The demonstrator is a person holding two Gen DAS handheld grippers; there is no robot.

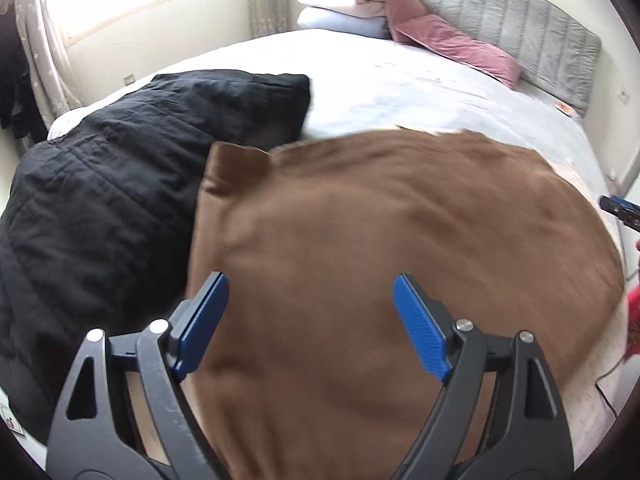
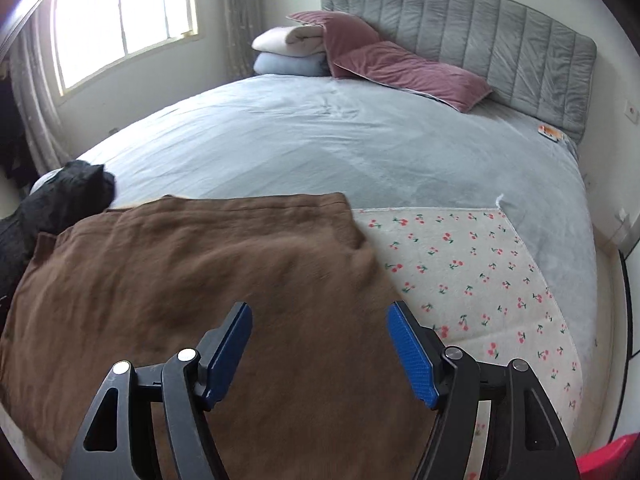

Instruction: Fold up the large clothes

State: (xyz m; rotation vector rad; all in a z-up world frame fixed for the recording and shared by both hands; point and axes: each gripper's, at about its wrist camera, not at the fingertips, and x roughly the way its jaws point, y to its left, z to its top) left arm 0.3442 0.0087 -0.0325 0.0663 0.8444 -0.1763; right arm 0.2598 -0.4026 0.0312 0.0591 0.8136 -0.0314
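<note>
Counted: one bed (image 2: 320, 140), one grey headboard (image 2: 480, 32). One brown garment (image 2: 200, 280), one black garment (image 1: 100, 184). One cherry-print cloth (image 2: 472, 272). Two pink cushions (image 2: 408, 68). Two folded items stacked: one cream (image 2: 288, 40), one pale blue (image 2: 284, 65). One window (image 2: 120, 16). Two grippers, left (image 1: 311, 320) and right (image 2: 319, 348), two blue-padded fingers (image 2: 412, 360) each.

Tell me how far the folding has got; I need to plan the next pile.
Done: the brown garment lies on the bed, seemingly folded over. In hand: nothing; the left gripper and right gripper are open above it. Left: any further folds, and the crumpled black garment beside it.
</note>
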